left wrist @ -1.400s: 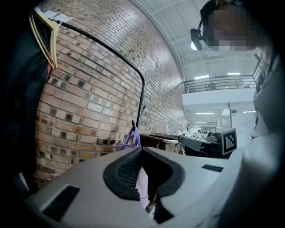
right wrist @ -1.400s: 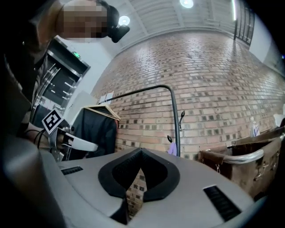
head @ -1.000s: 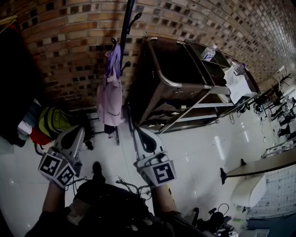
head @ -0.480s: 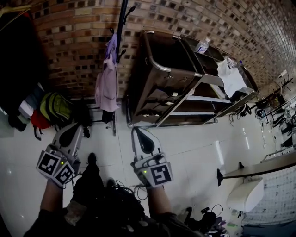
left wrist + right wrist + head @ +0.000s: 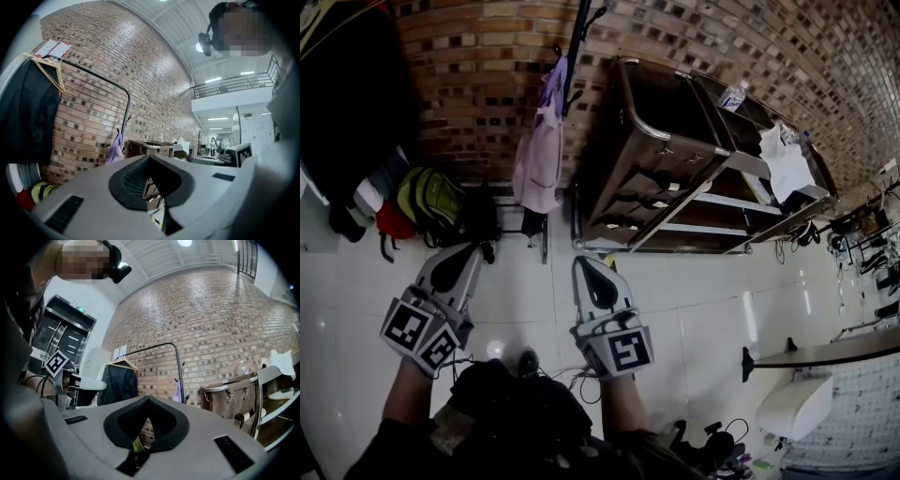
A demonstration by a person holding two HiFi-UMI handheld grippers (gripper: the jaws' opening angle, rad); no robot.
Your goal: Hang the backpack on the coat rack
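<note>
**Backpack on the floor, both grippers empty**

Head view. I hold the left gripper (image 5: 475,248) and the right gripper (image 5: 582,261) level above the pale tiled floor (image 5: 694,309), side by side, both aimed at the brick wall (image 5: 478,75). Each pair of fingers is pressed together at the tips with nothing pinched between them, and both gripper views show the same.

The backpack (image 5: 436,197) is green-yellow with dark panels. It lies slumped on the floor against the wall, below dark clothing (image 5: 347,94), ahead of the left gripper and well apart from it. The coat rack (image 5: 581,28), a dark pole with hooks, stands between the backpack and a metal cart (image 5: 675,141). A lilac garment (image 5: 542,159) hangs from the rack.

Handling. I judge the backpack soft and saggy, neither fragile nor slippery, and its weight depends on contents I cannot see. Pinched body fabric would bunch and let the load swing. The better hold is the top carry loop, or a shoulder strap near its upper seam. From here I cannot make out the loop. The fingers would have to spread before any grasp.
</note>
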